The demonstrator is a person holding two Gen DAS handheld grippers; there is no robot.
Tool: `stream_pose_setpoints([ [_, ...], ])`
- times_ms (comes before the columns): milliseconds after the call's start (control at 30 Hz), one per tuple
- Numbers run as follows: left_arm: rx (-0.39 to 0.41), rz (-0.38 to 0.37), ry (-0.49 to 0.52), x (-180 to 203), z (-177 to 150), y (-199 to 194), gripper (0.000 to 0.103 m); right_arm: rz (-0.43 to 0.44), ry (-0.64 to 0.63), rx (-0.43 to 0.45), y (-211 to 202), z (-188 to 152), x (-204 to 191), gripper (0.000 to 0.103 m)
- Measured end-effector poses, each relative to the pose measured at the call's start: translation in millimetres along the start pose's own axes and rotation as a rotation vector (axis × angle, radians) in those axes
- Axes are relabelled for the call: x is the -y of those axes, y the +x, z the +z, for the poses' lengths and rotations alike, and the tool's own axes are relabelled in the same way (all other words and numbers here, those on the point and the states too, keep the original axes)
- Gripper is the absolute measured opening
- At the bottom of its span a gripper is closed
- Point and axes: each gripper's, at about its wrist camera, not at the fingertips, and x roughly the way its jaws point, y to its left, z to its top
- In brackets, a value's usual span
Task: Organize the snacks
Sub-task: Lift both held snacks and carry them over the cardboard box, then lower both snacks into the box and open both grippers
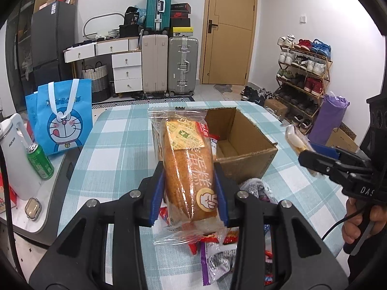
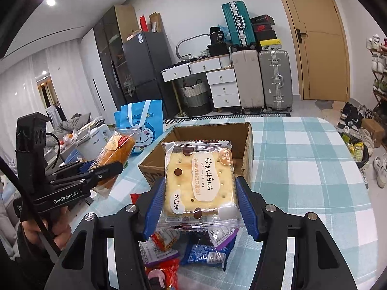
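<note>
Left hand-held gripper [image 1: 189,188]: clamped on wrapped sponge cake [image 1: 187,166], blue pads pressing both long sides. Cake long axis running forward along the fingers, far end of the wrapper overlapping the near-left rim of the cardboard box [image 1: 244,145] in the left wrist view. Cake held clear above the surface [image 1: 116,140].

Right hand-held gripper [image 2: 200,198]: closed on nougat cracker packet [image 2: 198,181], gripped across its width, flat face toward the camera, packet lifted off the surface. Box opening directly ahead and just beyond the packet's far edge.

Key relation: box lies forward of both grippers, open top up, interior mostly bare with one packet visible at the near-left corner. Right gripper judged nearer and better centred on the opening; left gripper offset toward the box's left wall.

Appearance: cake golden-brown, clear film with sealed crimped ends, green-yellow label at the far end, round fist sticker near the grip. Cracker square, pale, dotted holes, clear film with brown spots and a white label.

Loose snack packets [image 2: 193,249] in red, blue, purple piled on the checked cloth below the grippers, not yet boxed.
</note>
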Motion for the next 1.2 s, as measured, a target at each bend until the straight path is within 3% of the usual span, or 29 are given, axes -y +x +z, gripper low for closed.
stream_pose_setpoints([
  [333,0.007,0.016,0.009,3.7,29.8,27.1,0.034,0.004,0.024,-0.022,29.4,16.3,3.0,0.058],
  [967,-0.074,0.042,-0.001,1.0,39.7,99.1,0.034,0.002,0.113,-0.118,85.2,35.8,21.5,0.058],
  [1200,-0.102,0.058,-0.011,-2.0,42.5,122.1,0.034,-0.004,0.104,-0.111,94.3,42.1,21.1,0.058],
])
